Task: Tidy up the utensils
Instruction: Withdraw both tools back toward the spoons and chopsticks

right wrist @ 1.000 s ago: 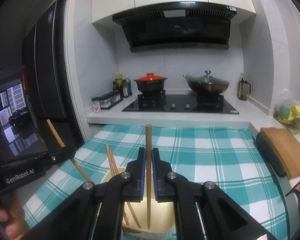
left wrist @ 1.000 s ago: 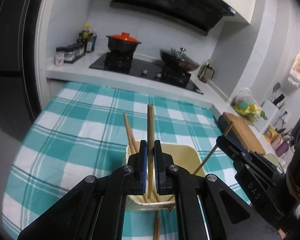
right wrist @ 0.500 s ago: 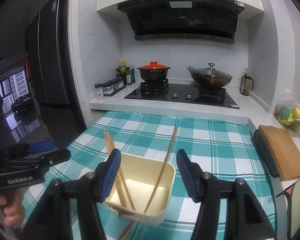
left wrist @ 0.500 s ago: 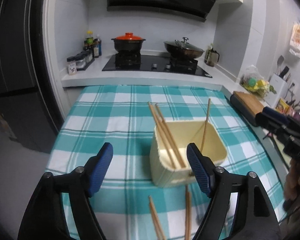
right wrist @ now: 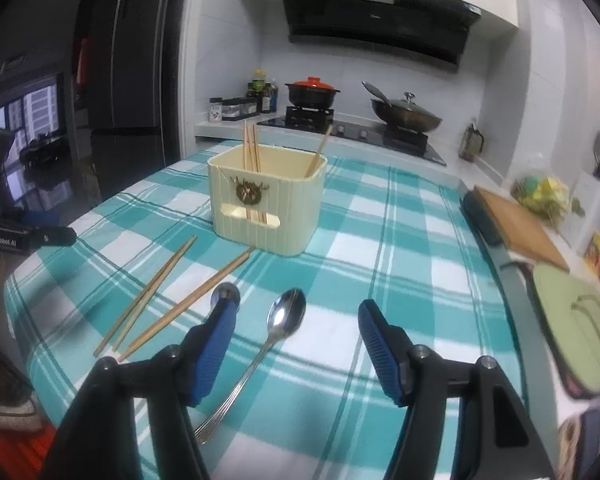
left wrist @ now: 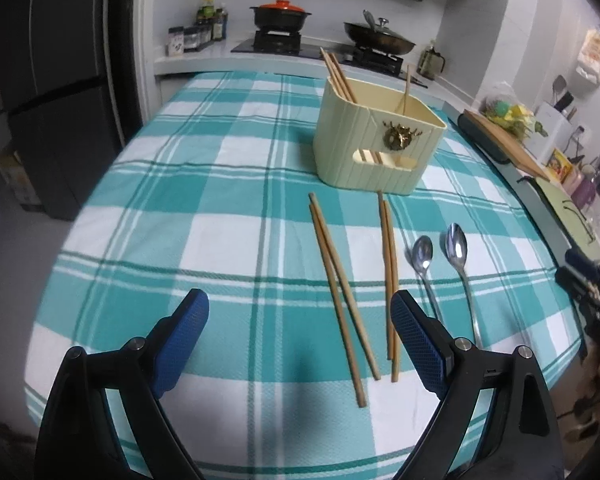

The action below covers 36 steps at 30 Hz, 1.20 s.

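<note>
Both tongs are spread wide and hold nothing. The left tongs hover over the checked worktop, with two pairs of chopsticks lying loose between and just ahead of their tips. The right tongs hang above a spoon; a second spoon lies beside it. The cream holder stands farther back, with some chopsticks upright in it. The chopsticks look light, stiff and thin, likely to roll, so a pinch near mid-length seems best. The spoons look hard and slippery; the narrow handle should offer the steadier hold.
</note>
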Tool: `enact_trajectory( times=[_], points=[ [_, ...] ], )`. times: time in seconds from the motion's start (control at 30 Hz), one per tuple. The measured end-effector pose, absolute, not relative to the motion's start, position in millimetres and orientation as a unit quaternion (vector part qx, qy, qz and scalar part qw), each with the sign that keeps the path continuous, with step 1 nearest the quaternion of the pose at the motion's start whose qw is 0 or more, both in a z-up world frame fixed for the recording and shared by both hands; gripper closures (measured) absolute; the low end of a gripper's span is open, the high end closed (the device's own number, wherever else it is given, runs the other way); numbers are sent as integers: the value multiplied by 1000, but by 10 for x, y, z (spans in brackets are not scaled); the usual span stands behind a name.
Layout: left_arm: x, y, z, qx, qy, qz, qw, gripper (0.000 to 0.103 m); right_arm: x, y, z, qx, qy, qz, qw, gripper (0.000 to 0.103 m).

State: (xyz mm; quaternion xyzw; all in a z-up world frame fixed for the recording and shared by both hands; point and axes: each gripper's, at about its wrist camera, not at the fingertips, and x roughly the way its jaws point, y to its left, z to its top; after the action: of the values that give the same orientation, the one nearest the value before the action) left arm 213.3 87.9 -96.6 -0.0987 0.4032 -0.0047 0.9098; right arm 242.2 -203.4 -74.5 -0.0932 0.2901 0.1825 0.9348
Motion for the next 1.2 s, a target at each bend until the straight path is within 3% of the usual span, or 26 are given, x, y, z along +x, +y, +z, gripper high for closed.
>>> enact_trajectory(
  times=[0.47,1.2],
  points=[
    [2157,757,-1214,-130,423,-9,897,10,2398,-2333,-1255,19,362,139,922,38],
    [2087,738,-1352,-125,437,-4,891,10,2359,-2094,-1349,17,374,157,914,38]
  ],
)
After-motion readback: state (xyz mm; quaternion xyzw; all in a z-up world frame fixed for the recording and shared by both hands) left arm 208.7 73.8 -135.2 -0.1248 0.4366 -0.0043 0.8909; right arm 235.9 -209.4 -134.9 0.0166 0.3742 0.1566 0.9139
